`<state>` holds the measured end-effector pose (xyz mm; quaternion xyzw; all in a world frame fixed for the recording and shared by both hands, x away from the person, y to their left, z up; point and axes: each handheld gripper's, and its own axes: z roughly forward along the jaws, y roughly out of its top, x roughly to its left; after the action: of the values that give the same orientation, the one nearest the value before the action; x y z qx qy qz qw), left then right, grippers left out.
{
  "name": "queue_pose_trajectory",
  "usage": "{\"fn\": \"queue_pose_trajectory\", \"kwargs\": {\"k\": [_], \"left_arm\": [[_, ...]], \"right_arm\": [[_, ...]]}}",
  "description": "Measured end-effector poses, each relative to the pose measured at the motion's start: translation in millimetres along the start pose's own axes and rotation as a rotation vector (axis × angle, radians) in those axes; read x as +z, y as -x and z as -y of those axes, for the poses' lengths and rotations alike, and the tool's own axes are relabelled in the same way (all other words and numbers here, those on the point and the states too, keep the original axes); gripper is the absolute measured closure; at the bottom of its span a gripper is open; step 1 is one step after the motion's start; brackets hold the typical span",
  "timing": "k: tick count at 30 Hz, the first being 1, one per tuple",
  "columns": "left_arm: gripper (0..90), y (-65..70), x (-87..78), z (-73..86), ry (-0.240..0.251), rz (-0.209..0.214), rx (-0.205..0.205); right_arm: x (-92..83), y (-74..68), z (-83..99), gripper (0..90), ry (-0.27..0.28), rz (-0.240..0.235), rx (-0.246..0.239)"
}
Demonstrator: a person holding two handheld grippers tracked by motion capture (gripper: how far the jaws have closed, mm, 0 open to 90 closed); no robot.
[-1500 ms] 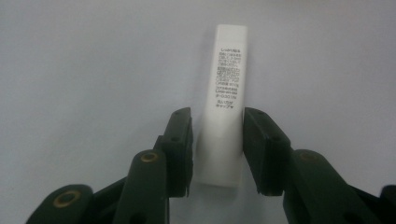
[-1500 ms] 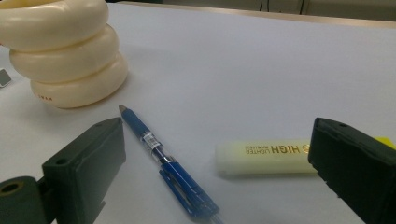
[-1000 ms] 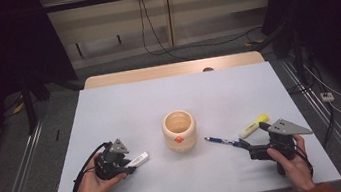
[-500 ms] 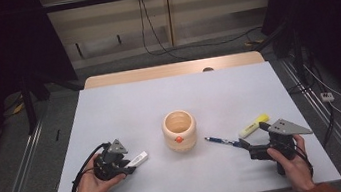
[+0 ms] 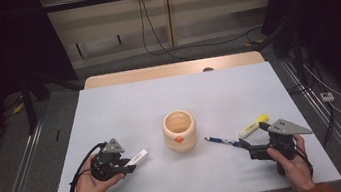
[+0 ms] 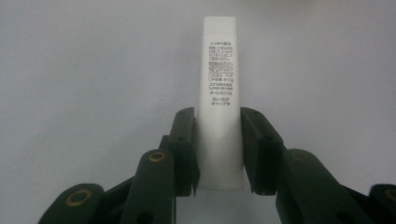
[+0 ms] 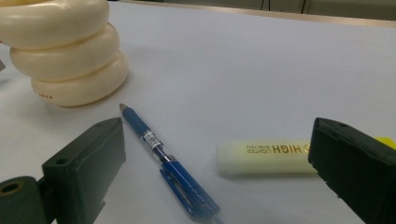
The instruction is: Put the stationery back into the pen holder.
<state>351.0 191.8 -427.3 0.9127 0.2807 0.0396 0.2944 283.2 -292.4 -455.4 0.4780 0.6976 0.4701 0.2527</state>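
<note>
White printed tube between gripper pads

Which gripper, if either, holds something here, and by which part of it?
The left gripper clamps the white printed tube at its near end. The right gripper holds nothing; its fingers stand open around the blue pen.

High view overhead, facing forward; tool views close, low over table
</note>
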Motion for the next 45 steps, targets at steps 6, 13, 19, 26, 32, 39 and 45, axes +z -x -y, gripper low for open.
{"fn": "queue_pose_trajectory", "kwargs": {"k": [6,13,19,26,32,39,45], "left_arm": [[67.9,5.4,-2.2,-1.4,0.030,0.034,-0.003],[67.9,11.1,-4.1,-4.0,0.065,0.053,-0.027],[67.9,16.7,-4.8,-6.4,0.083,0.060,-0.037],[67.9,28.1,-2.2,-11.3,0.087,0.092,-0.020],[67.9,39.3,1.9,-17.8,0.077,0.125,0.012],[67.9,46.4,5.0,-25.5,0.079,0.146,0.030],[67.9,53.0,8.9,-34.2,0.069,0.157,0.061]], "right_arm": [[-0.3,-0.5,-0.2,3.8,0.002,-0.002,-0.001],[-0.7,-2.0,-0.5,3.8,0.002,-0.010,-0.012],[-1.3,-4.6,-0.9,4.6,0.000,-0.017,-0.019],[-2.7,-9.7,-2.0,4.7,0.005,-0.035,-0.034],[-2.1,-19.2,-3.3,4.0,0.000,-0.066,-0.072],[0.8,-28.5,-3.9,4.4,-0.014,-0.095,-0.109],[2.8,-37.9,-3.3,5.0,-0.041,-0.080,-0.151]]}}
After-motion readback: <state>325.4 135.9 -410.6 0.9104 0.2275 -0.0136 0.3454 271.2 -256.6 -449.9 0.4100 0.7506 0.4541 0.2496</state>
